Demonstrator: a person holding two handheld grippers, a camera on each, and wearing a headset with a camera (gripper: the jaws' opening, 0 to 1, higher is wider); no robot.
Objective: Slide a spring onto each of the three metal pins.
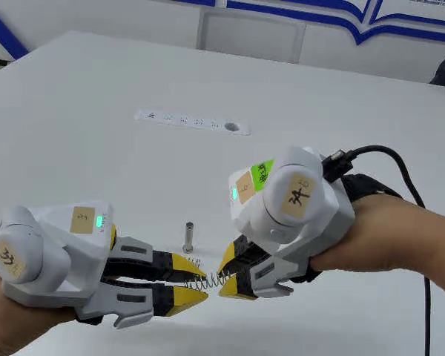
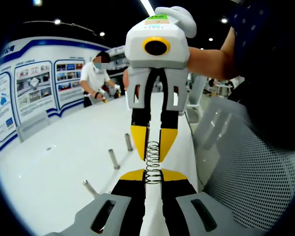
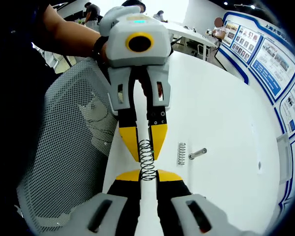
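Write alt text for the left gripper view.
A spring is held end to end between the left gripper below and the right gripper facing it from above. Three metal pins sit on the white table to the left.

left gripper (image 1: 202, 287) and right gripper (image 1: 226, 280) have white shells, grey mounts, black arms, yellow tips, tan handwritten stickers, green lights. a black cable (image 1: 386, 148) leaves the right one.

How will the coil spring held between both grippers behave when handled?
Probably floppy: the thin wire coil spring spans the gap between the left gripper and right gripper on open coils, so it may bow. So little wire suggests it is light. Released, its round body could roll on the smooth white table.
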